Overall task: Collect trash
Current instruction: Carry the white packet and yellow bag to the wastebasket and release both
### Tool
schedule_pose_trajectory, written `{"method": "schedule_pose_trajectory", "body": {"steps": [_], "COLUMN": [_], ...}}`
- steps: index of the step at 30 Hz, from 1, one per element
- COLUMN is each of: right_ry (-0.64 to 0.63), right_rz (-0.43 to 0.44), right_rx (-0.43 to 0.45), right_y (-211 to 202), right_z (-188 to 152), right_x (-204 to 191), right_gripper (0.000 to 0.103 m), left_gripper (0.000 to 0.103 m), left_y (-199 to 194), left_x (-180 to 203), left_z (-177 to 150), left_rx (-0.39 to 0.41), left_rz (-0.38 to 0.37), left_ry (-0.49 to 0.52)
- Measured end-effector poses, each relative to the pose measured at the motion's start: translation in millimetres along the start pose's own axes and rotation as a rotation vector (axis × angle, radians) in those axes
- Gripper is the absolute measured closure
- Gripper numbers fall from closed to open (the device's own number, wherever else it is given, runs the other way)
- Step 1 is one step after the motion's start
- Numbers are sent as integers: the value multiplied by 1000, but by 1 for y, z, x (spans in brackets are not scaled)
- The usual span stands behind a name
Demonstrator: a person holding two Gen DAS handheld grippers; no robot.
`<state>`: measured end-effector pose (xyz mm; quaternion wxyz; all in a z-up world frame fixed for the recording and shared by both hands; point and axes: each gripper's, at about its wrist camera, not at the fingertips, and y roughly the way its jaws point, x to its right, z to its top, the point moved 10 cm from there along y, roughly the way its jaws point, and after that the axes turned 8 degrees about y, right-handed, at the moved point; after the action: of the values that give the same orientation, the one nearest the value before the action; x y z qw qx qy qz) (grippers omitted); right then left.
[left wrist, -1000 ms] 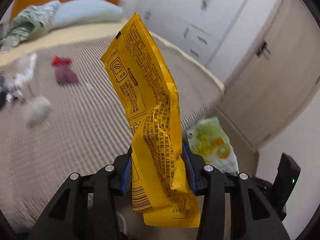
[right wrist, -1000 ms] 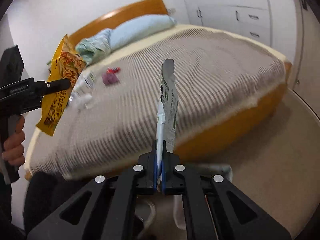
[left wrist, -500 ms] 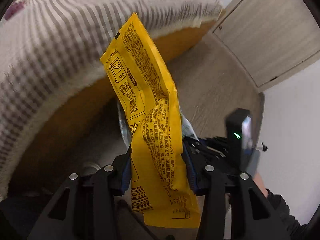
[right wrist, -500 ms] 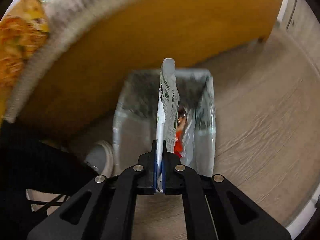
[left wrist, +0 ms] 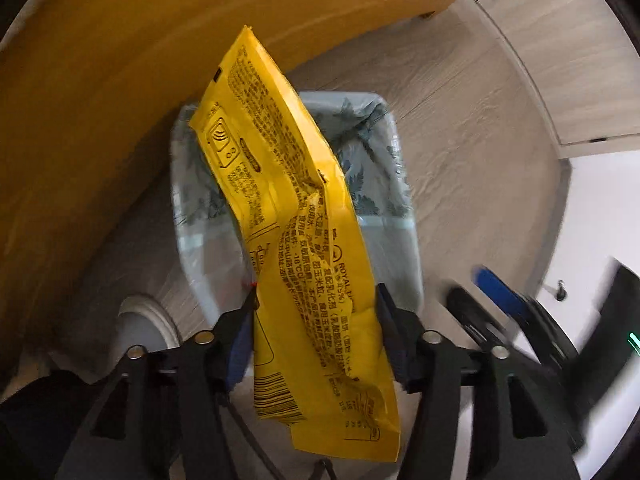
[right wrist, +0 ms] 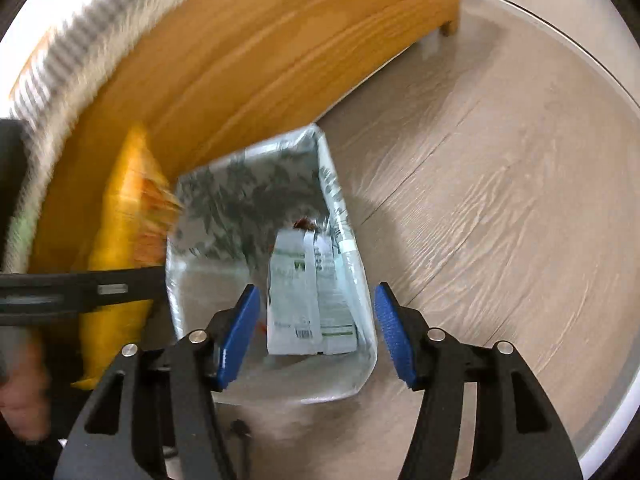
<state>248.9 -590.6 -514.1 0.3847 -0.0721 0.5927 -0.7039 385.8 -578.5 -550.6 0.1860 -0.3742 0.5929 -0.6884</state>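
Note:
A yellow snack wrapper (left wrist: 304, 216) stands tilted between the jaws of my left gripper (left wrist: 316, 290), which are opening; the pads sit at its edges without squeezing it. Below it is a bin (left wrist: 396, 152) lined with a leaf-print bag. My right gripper (right wrist: 316, 292) hangs over the same bin (right wrist: 332, 184); its jaws are opening and nothing is between them. A white-and-green wrapper (right wrist: 308, 300) lies inside the bin against its near wall, with something red behind it. In the right wrist view the yellow wrapper (right wrist: 120, 240) and the left gripper (right wrist: 80, 292) are blurred at the left.
The bed's wooden side (right wrist: 280, 60) rises right behind the bin, with a striped cover (right wrist: 80, 32) above it. Pale wood floor (right wrist: 500, 200) spreads to the right. A cupboard door (left wrist: 560, 60) stands at the far right, and a round white object (left wrist: 140, 328) sits left of the bin.
Both grippers came down from over the bed to above the bin. The right jaws opened and the white-and-green wrapper dropped in. The left jaws widened and the yellow wrapper tilted left.

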Motion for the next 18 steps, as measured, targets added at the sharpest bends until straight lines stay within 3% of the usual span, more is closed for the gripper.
{"method": "schedule_pose_trajectory", "body": {"steps": [2, 3, 9, 14, 18], "right_ry": [18, 26, 16, 24, -9], "right_rz": [9, 11, -1, 2, 0], "right_rx": [14, 18, -8, -9, -15], "right_y": [-11, -15, -18, -20, -22], "right_z": [0, -1, -11, -14, -16], "right_x": [1, 2, -2, -5, -15], "right_gripper": [46, 46, 45, 46, 45], "left_gripper": [11, 9, 9, 9, 9], "left_y": [19, 25, 44, 2, -37], "left_x": [-4, -4, -25, -46, -50], "left_z": [5, 6, -15, -8, -11], "left_rx": [6, -3, -87, -18, 37], "left_rz": [26, 33, 11, 33, 60], "left_ry": [-23, -30, -118, -196, -196]}}
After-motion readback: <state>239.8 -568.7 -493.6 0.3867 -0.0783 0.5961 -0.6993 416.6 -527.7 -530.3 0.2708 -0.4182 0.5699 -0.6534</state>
